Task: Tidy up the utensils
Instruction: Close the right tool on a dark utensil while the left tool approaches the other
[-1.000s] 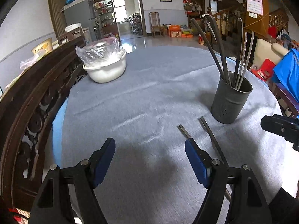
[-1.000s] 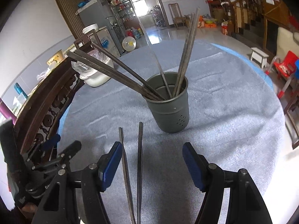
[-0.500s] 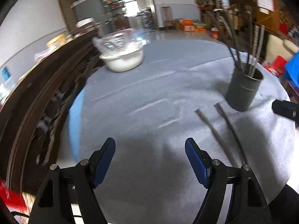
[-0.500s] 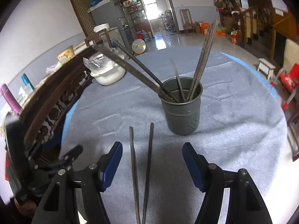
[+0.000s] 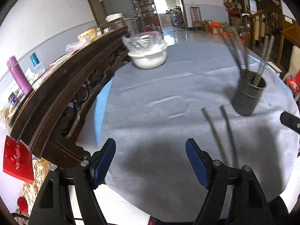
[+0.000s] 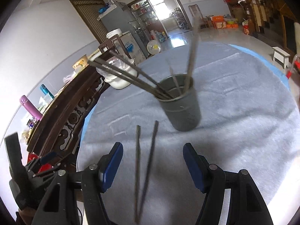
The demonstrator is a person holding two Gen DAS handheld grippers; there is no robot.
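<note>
Both the left gripper (image 5: 151, 162) and right gripper (image 6: 152, 166) are seen with jaws wide open, nothing gripped. Two loose chopsticks (image 6: 145, 161) lie on the grey-clothed round bench (image 6: 234, 123), near the holder (image 6: 181, 110), where about six more stand. Farther left a white bowl (image 5: 148, 59) sits; beyond, tiled floor.

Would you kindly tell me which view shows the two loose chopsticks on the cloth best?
The right wrist view: the chopsticks lie nearly whole between that tool's fingers. The left wrist view shows them off to the right, blurred, their near ends hidden behind a finger.
</note>
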